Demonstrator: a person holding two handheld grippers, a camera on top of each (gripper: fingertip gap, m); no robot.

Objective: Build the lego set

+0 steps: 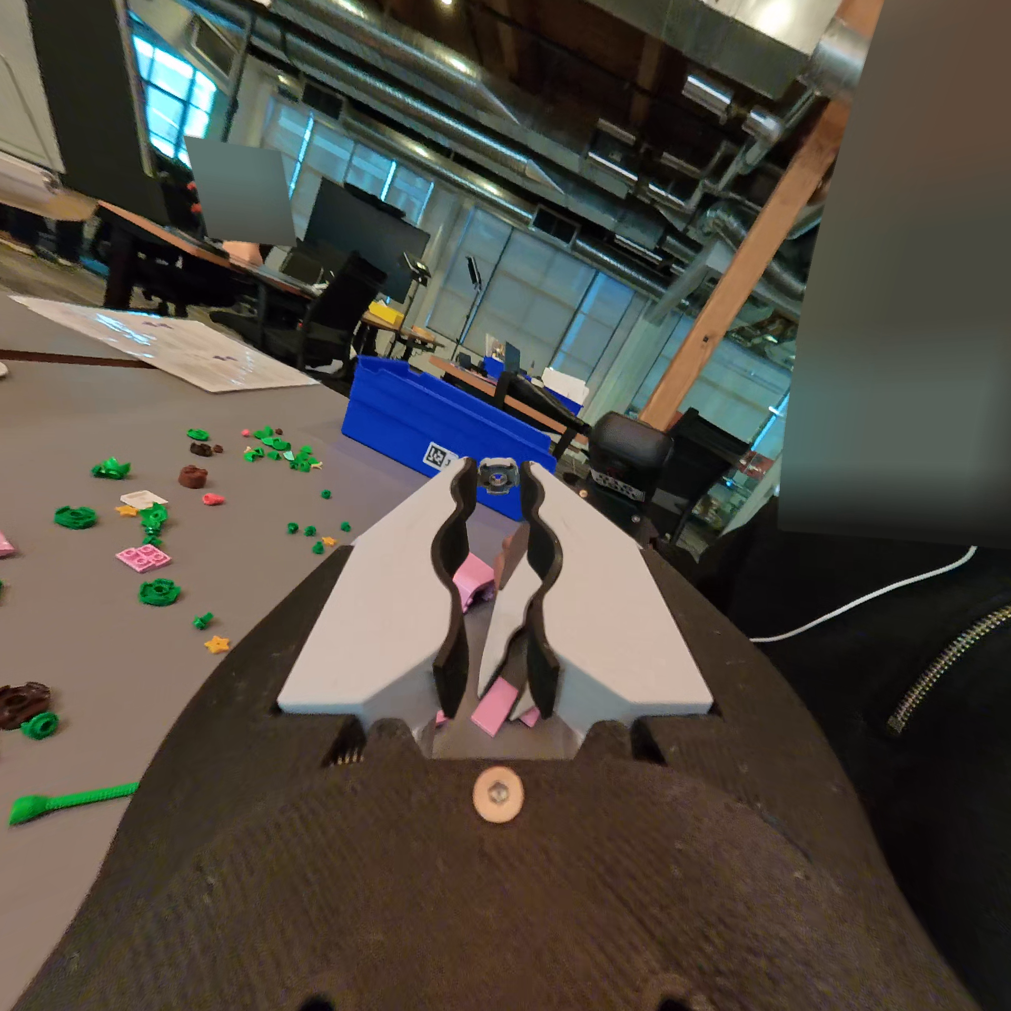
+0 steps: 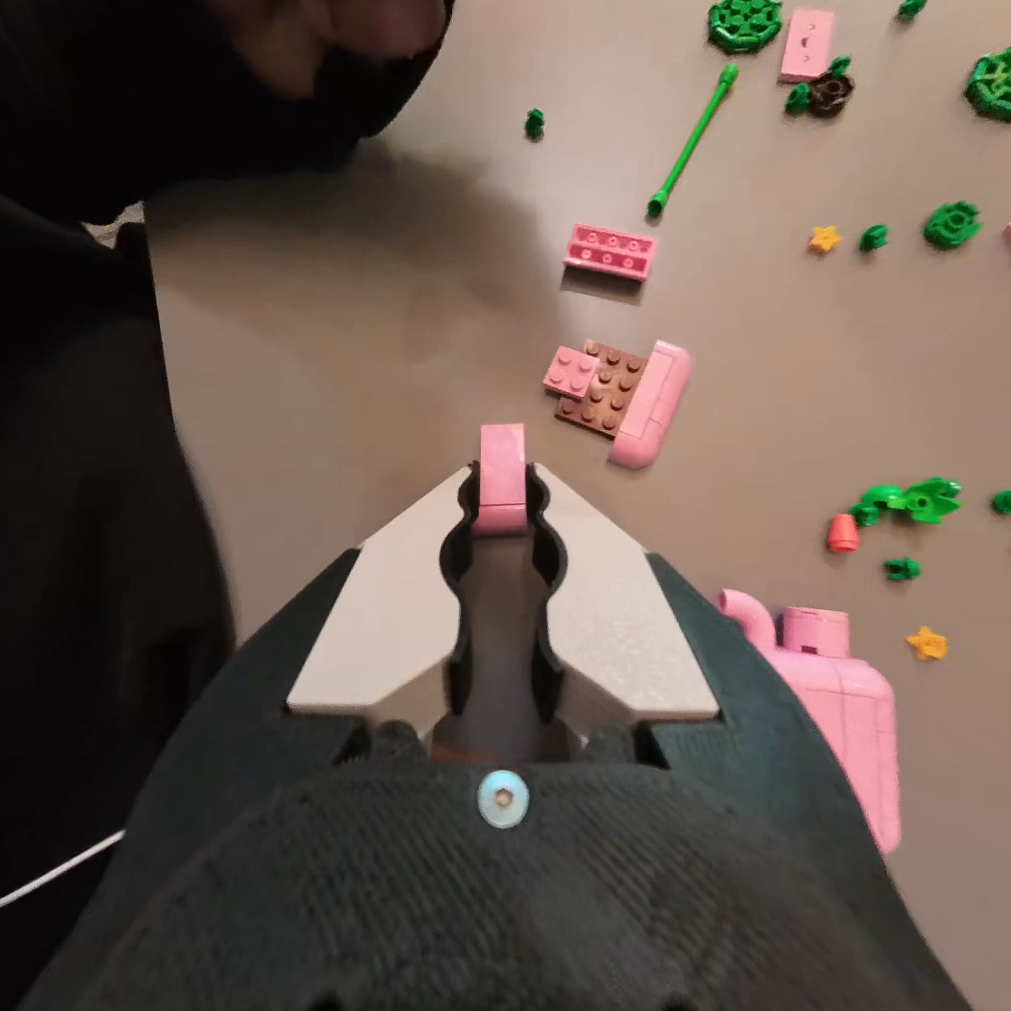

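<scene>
Grey table (image 2: pixel 383 306), strewn with green, pink and brown lego pieces. Right gripper (image 2: pixel 500 470) above it, fingers pinching a pink curved brick (image 2: pixel 500 481) at the tips. Just beyond, a brown plate (image 2: pixel 610 391) with a small pink plate (image 2: pixel 569 369) on one corner and a long pink rounded piece (image 2: pixel 654 402) along its far edge. Left gripper (image 1: pixel 497 477) raised off the table, fingers nearly together, clamping a small dark grey round piece (image 1: pixel 497 477) at the tips. Blue bin (image 1: pixel 432 421) behind it.
</scene>
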